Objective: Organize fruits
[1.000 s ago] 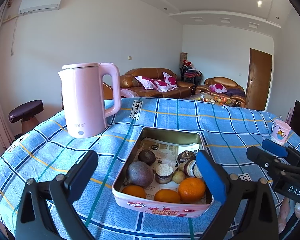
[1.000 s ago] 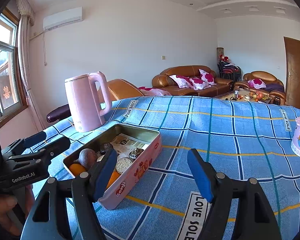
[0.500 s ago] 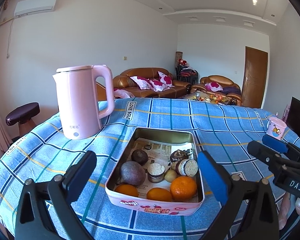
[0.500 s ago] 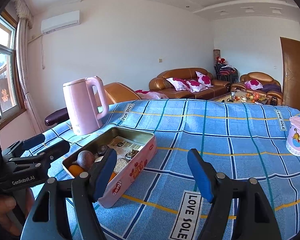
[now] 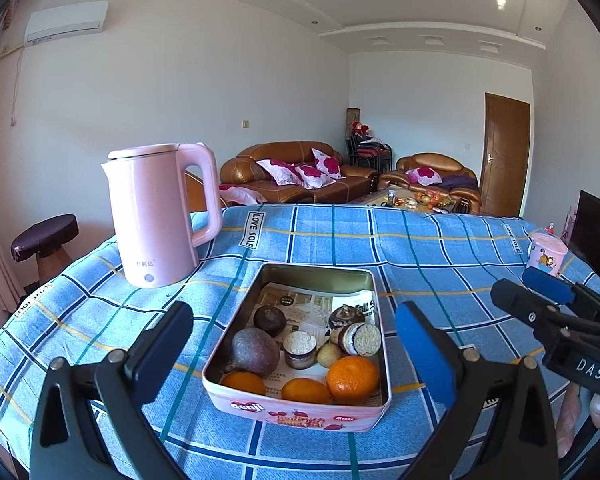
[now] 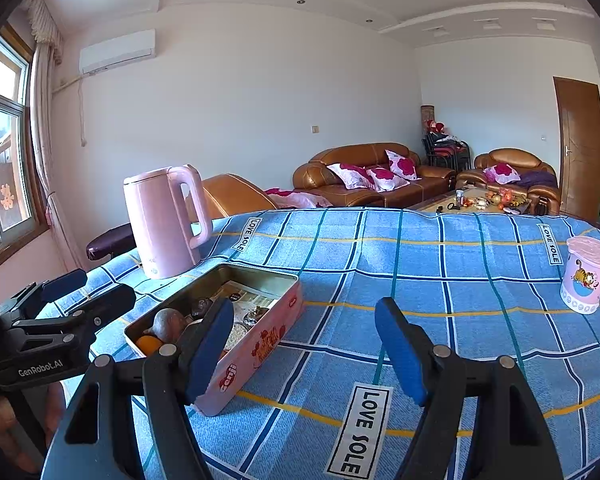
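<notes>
A pink tin (image 5: 296,412) lined with paper sits on the blue checked tablecloth. It holds three oranges (image 5: 352,378), a purple passion fruit (image 5: 256,351), a dark round fruit (image 5: 270,320) and small round snacks (image 5: 366,338). My left gripper (image 5: 293,320) hovers open just in front of the tin's near end, nothing between its fingers. Off to the tin's right, my right gripper (image 6: 304,316) is open over bare cloth. The tin (image 6: 260,348) lies by its left finger. Each gripper shows in the other's view: the right gripper (image 5: 548,304) and the left gripper (image 6: 72,300).
A pink kettle (image 5: 160,216) stands on the table behind the tin to the left. A pink cartoon cup (image 6: 588,276) stands near the far right edge. The tablecloth (image 6: 420,272) stretches between them. Sofas and a door lie beyond the table.
</notes>
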Tool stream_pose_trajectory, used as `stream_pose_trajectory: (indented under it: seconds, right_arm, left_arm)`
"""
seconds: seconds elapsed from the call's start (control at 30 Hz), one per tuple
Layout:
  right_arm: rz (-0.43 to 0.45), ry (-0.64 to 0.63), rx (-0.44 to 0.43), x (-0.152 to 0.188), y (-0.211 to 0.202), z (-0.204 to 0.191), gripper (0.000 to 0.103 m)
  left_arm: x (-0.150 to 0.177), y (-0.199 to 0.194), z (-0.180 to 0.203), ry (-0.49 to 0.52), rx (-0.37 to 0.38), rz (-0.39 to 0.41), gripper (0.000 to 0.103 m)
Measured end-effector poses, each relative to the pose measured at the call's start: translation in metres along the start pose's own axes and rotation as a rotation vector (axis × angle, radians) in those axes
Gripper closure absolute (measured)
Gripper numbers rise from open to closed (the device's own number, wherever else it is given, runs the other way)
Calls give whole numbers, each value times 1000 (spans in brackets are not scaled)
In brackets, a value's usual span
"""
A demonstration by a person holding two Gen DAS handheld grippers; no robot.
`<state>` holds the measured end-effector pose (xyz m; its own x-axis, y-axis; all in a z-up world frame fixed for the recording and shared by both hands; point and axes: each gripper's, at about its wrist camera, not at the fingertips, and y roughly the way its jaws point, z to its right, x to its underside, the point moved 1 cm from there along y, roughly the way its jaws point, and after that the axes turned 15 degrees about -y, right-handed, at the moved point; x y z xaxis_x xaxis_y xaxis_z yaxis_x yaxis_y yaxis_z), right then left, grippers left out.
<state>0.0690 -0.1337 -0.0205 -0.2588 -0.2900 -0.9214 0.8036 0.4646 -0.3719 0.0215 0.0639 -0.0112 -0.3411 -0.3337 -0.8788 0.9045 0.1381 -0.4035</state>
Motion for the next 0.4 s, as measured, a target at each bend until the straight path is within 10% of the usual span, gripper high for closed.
stream_pose_trajectory:
  seconds: [0.4]
  right_arm:
    - [-15,2,13,3,1,7,28]
  left_arm:
    - [4,3,-1,7,-11,-5,0]
